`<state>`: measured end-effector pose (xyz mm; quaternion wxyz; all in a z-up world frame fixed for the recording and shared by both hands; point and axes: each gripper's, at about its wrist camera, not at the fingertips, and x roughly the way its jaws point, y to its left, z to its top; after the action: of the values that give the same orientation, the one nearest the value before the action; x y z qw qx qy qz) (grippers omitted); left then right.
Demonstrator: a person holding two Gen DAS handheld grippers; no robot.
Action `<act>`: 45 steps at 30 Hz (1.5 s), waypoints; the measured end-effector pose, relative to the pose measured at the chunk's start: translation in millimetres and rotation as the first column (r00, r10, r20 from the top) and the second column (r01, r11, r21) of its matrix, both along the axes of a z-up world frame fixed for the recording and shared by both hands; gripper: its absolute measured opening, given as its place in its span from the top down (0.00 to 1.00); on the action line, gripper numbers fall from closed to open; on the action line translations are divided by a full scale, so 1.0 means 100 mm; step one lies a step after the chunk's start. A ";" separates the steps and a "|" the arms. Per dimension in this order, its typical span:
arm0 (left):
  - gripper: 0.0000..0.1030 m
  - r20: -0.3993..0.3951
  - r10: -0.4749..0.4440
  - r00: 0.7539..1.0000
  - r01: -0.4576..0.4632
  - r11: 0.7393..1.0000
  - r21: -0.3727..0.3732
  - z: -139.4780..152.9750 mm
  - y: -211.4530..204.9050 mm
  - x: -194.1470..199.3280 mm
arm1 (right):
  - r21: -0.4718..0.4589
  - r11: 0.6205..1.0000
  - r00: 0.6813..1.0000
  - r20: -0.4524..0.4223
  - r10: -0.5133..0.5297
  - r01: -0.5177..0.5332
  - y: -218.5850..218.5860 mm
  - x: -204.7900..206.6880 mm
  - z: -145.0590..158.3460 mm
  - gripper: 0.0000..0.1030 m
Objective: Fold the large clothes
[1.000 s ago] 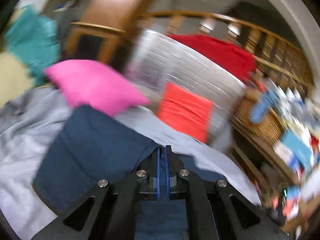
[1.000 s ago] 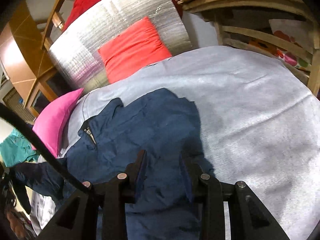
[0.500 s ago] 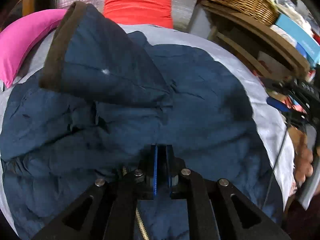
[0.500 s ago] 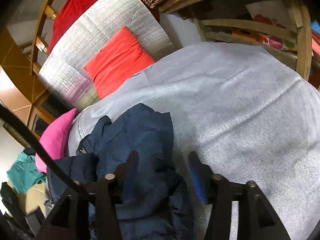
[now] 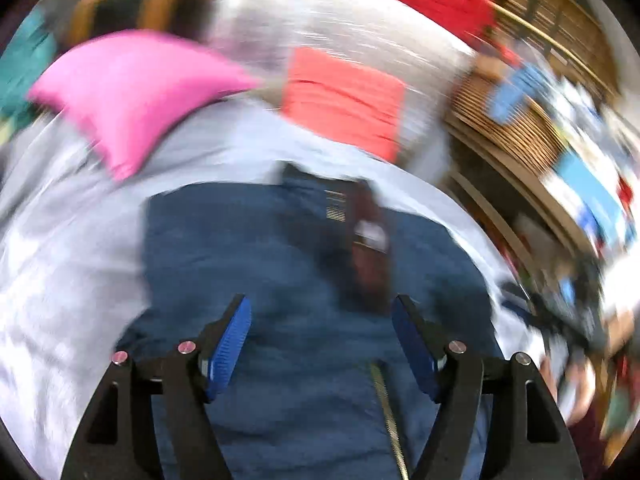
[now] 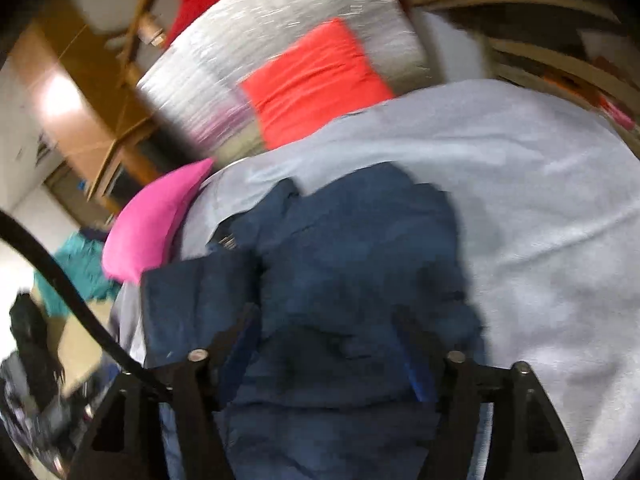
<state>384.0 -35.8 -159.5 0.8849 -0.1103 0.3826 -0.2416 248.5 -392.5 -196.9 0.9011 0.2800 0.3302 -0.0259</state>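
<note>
A large navy blue jacket (image 5: 256, 256) with a brass zipper (image 5: 388, 412) lies bunched on a light grey bedsheet (image 5: 60, 264). My left gripper (image 5: 322, 316) is open and empty, hovering just above the jacket; its blue pads (image 5: 230, 344) hold nothing. The view is motion-blurred. In the right wrist view the same jacket (image 6: 352, 240) lies folded over itself on the sheet (image 6: 540, 220). My right gripper (image 6: 326, 328) is open above the jacket's near part, with nothing between its fingers.
A pink pillow (image 5: 132, 92) and a red-orange cushion (image 5: 344, 100) lie at the bed's far end, against a silver padded panel (image 5: 340, 20). Wicker baskets and cluttered shelves (image 5: 540, 128) stand to the right. A teal cloth (image 6: 76, 268) lies left of the bed.
My left gripper was shut on the jacket and has let go, now open and swinging away. My right gripper stays open and has shifted over the jacket, which now lies more spread out.
</note>
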 end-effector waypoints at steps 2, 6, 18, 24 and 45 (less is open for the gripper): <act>0.29 -0.066 0.091 0.994 -0.095 0.994 -0.046 -0.12 0.19 0.14 | -0.041 0.997 0.998 -0.002 0.061 -0.061 0.21 0.07 0.01 0.26; 0.29 -0.108 0.090 0.990 -0.099 0.992 -0.083 -0.21 0.18 0.30 | -0.083 0.993 0.996 -0.037 0.087 -0.089 0.44 0.15 -0.06 0.26; 0.30 0.036 -0.083 0.996 0.078 0.991 0.111 -0.05 -0.97 -0.03 | -0.002 0.998 0.998 -0.026 -0.065 0.065 -0.09 -0.01 -0.09 0.26; 0.29 0.149 -0.221 0.964 0.203 0.971 0.128 0.16 -1.38 -0.36 | 0.034 0.993 0.993 -0.035 -0.110 0.112 -0.35 -0.07 -0.10 0.26; 0.30 -0.281 0.297 0.913 -0.326 0.943 -0.064 -0.61 0.91 0.17 | 0.502 0.850 0.986 -0.114 -0.119 0.161 -0.44 0.33 -0.72 0.32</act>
<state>400.9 55.6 -220.2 0.8448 -0.2499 0.4623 -0.1008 281.9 -436.8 -269.3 0.7770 0.5301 0.3392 -0.0144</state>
